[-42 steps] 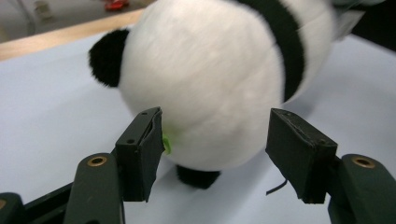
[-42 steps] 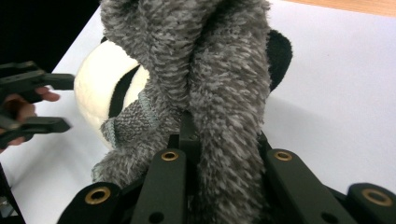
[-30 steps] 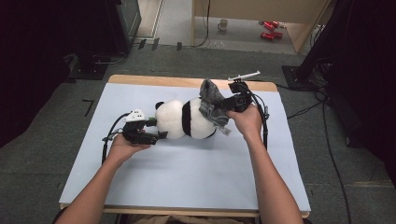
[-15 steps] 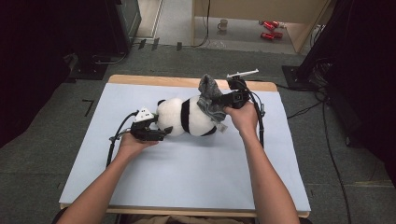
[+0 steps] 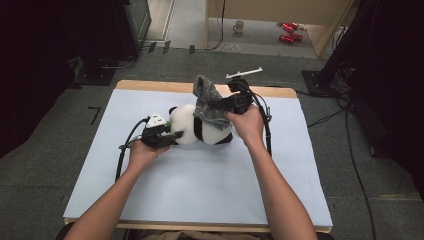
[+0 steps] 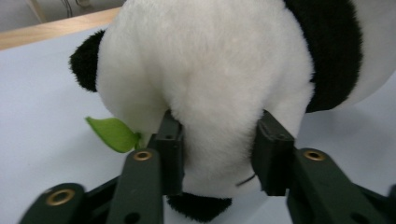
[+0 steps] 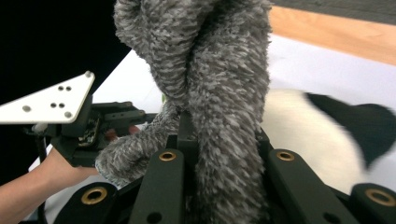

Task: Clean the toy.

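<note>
2 soft things are in play. Nearest, the left gripper point(image 6: 219, 154) has just been closing and now squeezes the head of the panda toy point(image 5: 192, 131), which lies on the pale desk point(image 5: 200, 190). It looks squishy and light, so hold the round middle. Farther off, the right gripper point(image 5: 227, 104) is clenched on a fuzzy grey cloth point(image 5: 207, 102), floppy and draped over the panda's back.
</note>
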### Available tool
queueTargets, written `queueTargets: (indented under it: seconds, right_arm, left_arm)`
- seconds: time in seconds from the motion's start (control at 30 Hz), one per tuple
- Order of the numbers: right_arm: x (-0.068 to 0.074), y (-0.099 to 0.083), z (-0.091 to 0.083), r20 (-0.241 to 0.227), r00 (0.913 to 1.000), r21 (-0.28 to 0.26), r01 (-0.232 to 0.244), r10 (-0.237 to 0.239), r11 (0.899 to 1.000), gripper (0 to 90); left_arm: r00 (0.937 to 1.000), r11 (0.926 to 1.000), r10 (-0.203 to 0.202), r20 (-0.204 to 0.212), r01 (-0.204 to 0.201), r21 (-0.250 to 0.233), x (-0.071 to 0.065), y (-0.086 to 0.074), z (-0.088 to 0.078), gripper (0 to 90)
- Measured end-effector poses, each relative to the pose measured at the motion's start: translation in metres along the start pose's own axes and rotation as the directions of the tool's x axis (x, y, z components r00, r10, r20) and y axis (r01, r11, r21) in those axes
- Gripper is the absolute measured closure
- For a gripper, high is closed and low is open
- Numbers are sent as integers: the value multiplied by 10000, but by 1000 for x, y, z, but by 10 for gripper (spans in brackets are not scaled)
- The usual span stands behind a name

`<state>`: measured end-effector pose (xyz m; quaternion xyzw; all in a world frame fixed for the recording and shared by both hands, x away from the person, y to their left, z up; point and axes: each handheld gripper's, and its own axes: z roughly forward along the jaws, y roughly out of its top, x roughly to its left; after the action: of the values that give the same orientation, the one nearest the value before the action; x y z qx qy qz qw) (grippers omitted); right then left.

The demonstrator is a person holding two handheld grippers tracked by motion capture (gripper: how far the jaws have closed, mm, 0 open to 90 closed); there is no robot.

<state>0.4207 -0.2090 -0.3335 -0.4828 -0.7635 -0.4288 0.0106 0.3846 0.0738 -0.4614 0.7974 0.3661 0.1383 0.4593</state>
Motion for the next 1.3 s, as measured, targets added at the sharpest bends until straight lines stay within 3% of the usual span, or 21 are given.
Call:
queueTargets:
  seconds: [0.07,0.1,0.2,0.23,0.4,0.43,0.47,0.53,0.6,0.73,0.8,0.83,0.9,1.0,1.2,1.3]
  right_arm:
    - [6,0,6,-116,9999,65,45,-44,10000,758]
    - [8,0,8,-172,9998,100,56,-54,9999,757]
    - [15,1,12,-374,9993,242,111,-102,9996,757]
    - [18,1,13,-452,9989,280,116,-103,9995,758]
    - [32,3,16,-838,9965,403,95,-61,9991,758]
    - [34,2,17,-930,9956,441,109,-67,9990,758]
    - [37,2,20,-977,9952,531,133,-80,9985,758]
    - [42,-1,30,-1025,9947,851,156,-69,9962,758]
    - [43,-5,41,-1000,9950,1121,137,-24,9936,760]
    - [39,-14,65,-572,9982,1713,287,-191,9848,762]
    - [36,-17,72,-339,9993,1919,248,-186,9811,763]
    - [33,-19,73,-400,9992,1909,160,-85,9815,764]
    - [28,-21,75,-396,9991,1862,246,-175,9822,764]
    - [27,-21,74,-290,9994,1924,263,-211,9810,765]
    - [26,-21,73,-106,9990,1935,448,-436,9801,765]
    - [27,-21,74,-64,9987,1966,514,-511,9791,765]
  left_arm:
    - [9984,9990,-444,339,441,107,0,2,-2,663]
    - [9976,9987,-477,497,468,199,0,3,-4,679]
    - [9878,9945,-956,1232,895,542,0,6,-10,705]
    - [9773,9893,-1370,1618,1269,713,0,8,-13,708]
    - [9472,9711,-2225,2308,1943,1385,-3,15,-23,703]
    - [9477,9701,-2252,2261,1966,1420,-5,15,-23,698]
    - [9541,9732,-2120,2116,1863,1348,-7,15,-23,691]
    - [9530,9737,-2165,2119,1949,1182,-9,15,-22,679]
    - [9562,9770,-2055,2083,1880,1009,-10,15,-21,673]
    - [9640,9825,-1826,1935,1716,720,-14,14,-20,652]
    - [9659,9824,-1806,1853,1682,810,-13,13,-19,640]
    - [9644,9815,-1867,1872,1748,784,-12,12,-18,631]
    - [9678,9830,-1777,1782,1662,777,-12,12,-18,601]
    - [9724,9867,-1572,1725,1472,691,-12,12,-19,550]
    - [9747,9884,-1489,1666,1415,554,-9,8,-23,447]
    - [9805,9913,-1289,1486,1233,466,-9,7,-25,420]
